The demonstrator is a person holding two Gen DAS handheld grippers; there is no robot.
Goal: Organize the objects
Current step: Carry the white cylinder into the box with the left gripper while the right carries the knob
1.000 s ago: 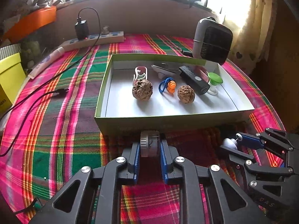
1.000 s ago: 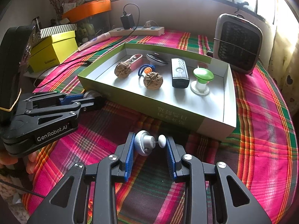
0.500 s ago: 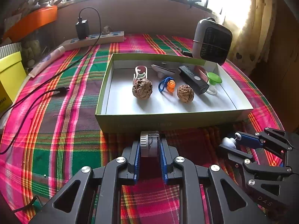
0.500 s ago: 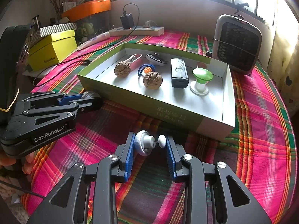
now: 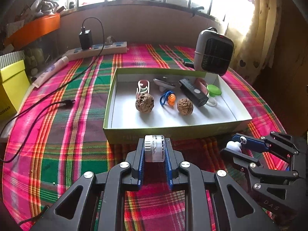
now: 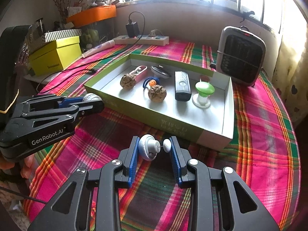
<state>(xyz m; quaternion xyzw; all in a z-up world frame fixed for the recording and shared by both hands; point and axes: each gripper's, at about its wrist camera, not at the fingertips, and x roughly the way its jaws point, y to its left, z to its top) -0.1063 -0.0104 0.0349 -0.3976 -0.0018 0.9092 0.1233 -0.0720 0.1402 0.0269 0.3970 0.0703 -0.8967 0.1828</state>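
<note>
Crosswise between right tool (image 6: 154, 147) pads, white pin-like piece (image 6: 149, 147); left tool (image 5: 154, 148) pinching perhaps a spool (image 5: 154, 148).

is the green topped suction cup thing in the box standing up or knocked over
Standing upright: the green-topped suction cup rests on its clear base inside the box, green cap on top.

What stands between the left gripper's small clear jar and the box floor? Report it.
Only the box's near green wall, directly ahead of the left gripper, which is shut on the small clear jar. The jar must clear that wall; bare white floor lies just behind it.
</note>
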